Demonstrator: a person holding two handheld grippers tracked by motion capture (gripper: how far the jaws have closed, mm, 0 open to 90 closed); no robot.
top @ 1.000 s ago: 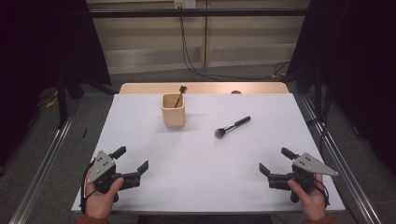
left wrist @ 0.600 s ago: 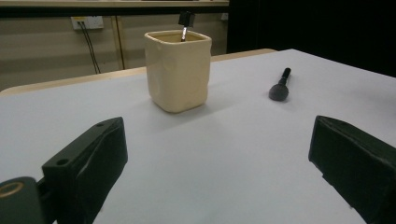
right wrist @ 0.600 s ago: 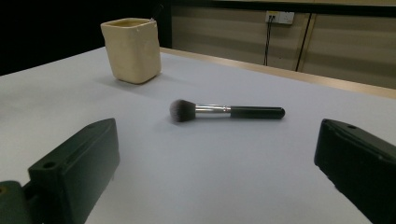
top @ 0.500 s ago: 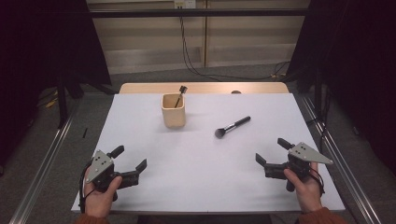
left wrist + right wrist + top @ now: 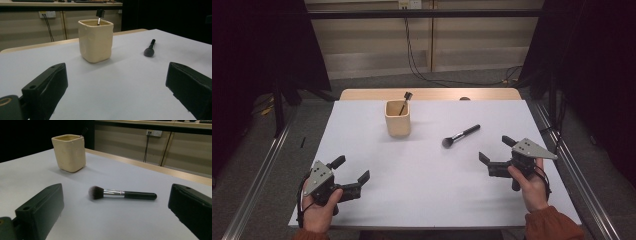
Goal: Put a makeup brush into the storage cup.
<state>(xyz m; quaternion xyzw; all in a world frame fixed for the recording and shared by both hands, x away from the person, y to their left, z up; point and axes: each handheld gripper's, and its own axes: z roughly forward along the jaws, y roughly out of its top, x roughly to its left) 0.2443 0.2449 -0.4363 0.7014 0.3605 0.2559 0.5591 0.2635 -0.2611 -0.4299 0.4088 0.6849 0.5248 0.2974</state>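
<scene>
A cream square cup stands at the table's far middle with a thin black brush leaning inside it. A makeup brush with a black handle lies flat to the cup's right, bristles toward me. My right gripper is open, just right of and nearer than that brush; in the right gripper view the makeup brush lies ahead between the jaws, with the cup farther left. My left gripper is open at the near left, facing the cup, nothing between its jaws.
The white table top ends in a wooden strip at the far side. Metal rails run along the floor on both sides. Cables hang behind the table.
My right gripper has moved forward and a little left, closer to the lying makeup brush. The left gripper has barely shifted. Cup and brushes have not moved.
</scene>
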